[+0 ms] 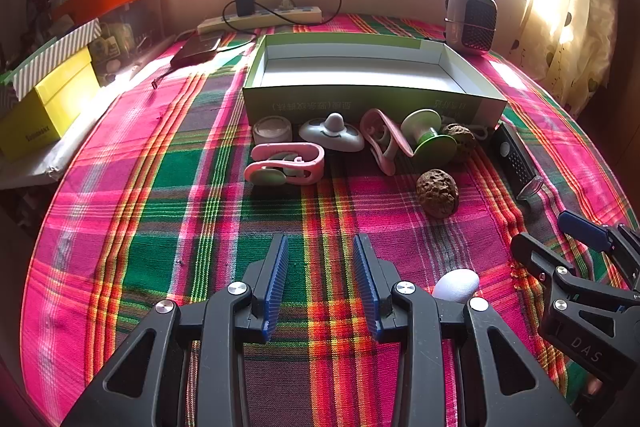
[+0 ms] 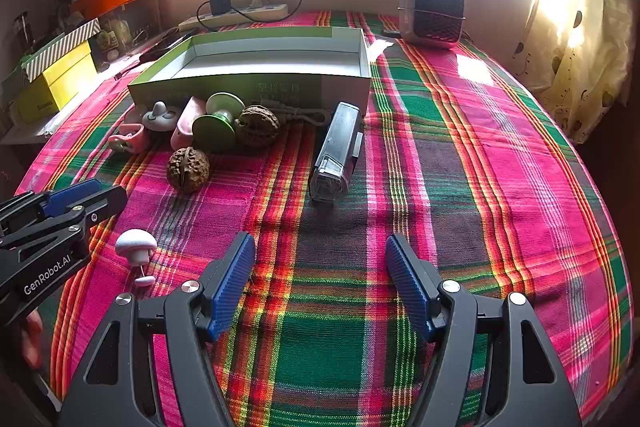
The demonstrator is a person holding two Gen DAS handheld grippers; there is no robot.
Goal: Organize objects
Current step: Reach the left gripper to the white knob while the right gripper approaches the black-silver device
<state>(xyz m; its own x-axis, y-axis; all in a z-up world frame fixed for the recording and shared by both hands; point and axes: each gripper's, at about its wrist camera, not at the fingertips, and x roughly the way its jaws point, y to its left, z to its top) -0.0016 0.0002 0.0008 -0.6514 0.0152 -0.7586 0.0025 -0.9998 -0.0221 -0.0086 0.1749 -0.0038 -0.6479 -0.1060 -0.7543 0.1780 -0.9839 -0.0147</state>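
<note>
Objects to organize sit bunched along the near wall of the green-and-white box [image 1: 374,101], and we're looking down at them over a bright plaid cloth [image 1: 168,211] on the bench. From the left wrist view we read left to right: a small round pot [image 1: 272,129], a grey-white smiley gadget [image 1: 331,133], a pink clip [image 1: 286,163] lying a little nearer, a second pink clip [image 1: 384,141], a green spool [image 1: 430,139] tipped on its side, and a walnut [image 1: 460,139] tucked against the box. A second walnut [image 1: 437,192] lies alone, nearer to us. Off to the right, a dark clear-ended gadget [image 2: 336,155] lies lengthwise, its far end close to the box's right corner. The box itself holds nothing we can see.

Near us, a little white mushroom-shaped piece [image 2: 136,247] rests on the cloth between the two tools. We hold the left gripper [image 1: 320,279] over bare cloth, its blue fingers [image 1: 276,283] parted with nothing between them. The right gripper [image 2: 320,281] hangs to its right, fingers [image 2: 230,283] spread wide, also gripping nothing.

Far back, a power strip [image 1: 260,19] with a black charger lies by the wall, and a small heater [image 2: 432,9] stands at the far right.
</note>
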